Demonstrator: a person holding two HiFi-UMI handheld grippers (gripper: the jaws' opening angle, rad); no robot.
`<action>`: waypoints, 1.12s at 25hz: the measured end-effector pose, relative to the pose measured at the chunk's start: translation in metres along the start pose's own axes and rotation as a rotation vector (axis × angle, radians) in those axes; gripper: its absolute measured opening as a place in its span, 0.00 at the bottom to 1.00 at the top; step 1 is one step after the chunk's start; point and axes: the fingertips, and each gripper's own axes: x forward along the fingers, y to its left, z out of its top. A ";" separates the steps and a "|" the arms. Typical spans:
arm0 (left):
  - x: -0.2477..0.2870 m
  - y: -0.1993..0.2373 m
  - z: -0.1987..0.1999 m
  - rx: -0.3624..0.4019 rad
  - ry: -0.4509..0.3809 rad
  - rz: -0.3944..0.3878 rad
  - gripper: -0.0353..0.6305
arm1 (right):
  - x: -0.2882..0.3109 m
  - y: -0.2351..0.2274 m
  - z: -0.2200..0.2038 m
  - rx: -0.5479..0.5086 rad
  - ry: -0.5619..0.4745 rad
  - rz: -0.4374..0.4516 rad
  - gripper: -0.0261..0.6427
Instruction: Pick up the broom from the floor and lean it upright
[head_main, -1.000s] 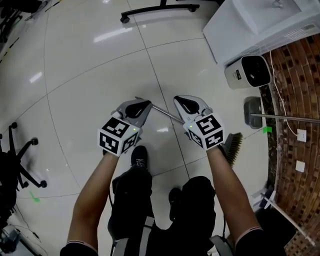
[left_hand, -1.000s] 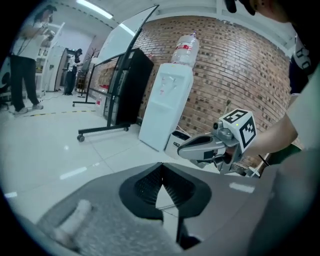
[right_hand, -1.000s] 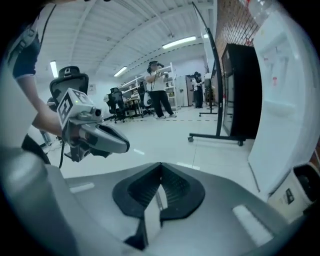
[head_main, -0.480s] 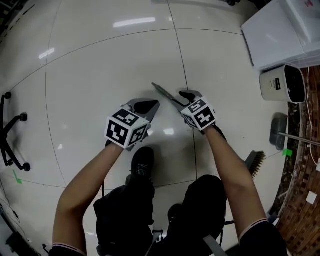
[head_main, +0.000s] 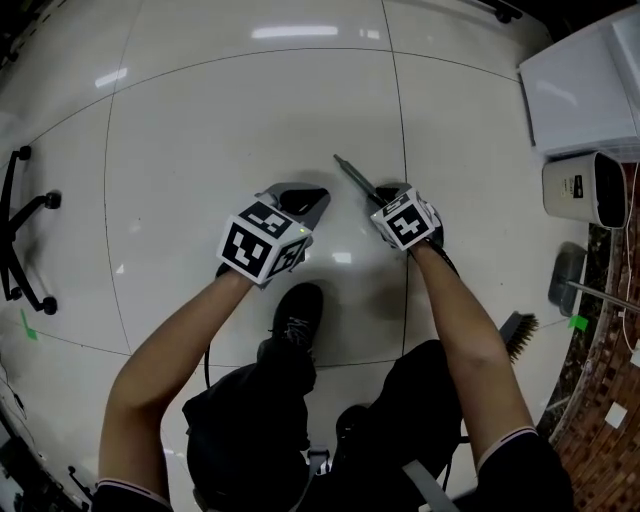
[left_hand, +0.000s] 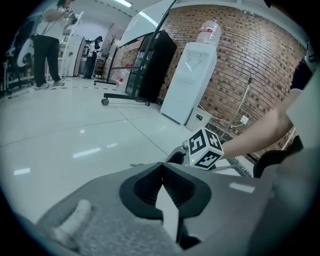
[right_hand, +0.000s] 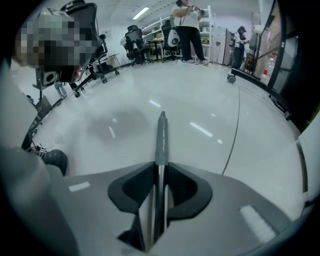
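Observation:
The broom lies on the pale tiled floor. Its thin grey handle (head_main: 355, 178) points up-left, and its bristle head (head_main: 517, 333) rests near the brick wall at the right. My right gripper (head_main: 385, 192) is low over the handle's upper end. In the right gripper view the handle (right_hand: 161, 135) runs straight between the jaws, which have just been closing and now clamp it; the right gripper (right_hand: 160, 172) is shut on it. My left gripper (head_main: 305, 197) hovers to the handle's left, apart from it. In its own view the left gripper (left_hand: 161, 170) is shut and holds nothing.
A white water dispenser (head_main: 580, 90) and a small white appliance (head_main: 590, 190) stand at the right by the brick wall (head_main: 610, 370), with a grey dustpan (head_main: 565, 280) below them. A chair base (head_main: 25, 240) sits far left. The person's shoe (head_main: 298, 310) is just behind the grippers.
Both grippers have dropped toward the floor. The right one tipped downward and came onto the handle's end; its jaws now sit around the handle.

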 end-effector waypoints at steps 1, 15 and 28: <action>-0.001 0.000 -0.001 0.000 0.002 0.002 0.05 | -0.001 0.004 -0.002 -0.006 0.012 0.016 0.17; -0.025 -0.025 0.077 0.117 -0.064 -0.008 0.05 | -0.194 -0.023 0.082 0.030 -0.411 -0.086 0.17; -0.114 -0.212 0.306 0.434 -0.129 -0.207 0.05 | -0.553 -0.051 0.080 0.252 -0.700 -0.454 0.17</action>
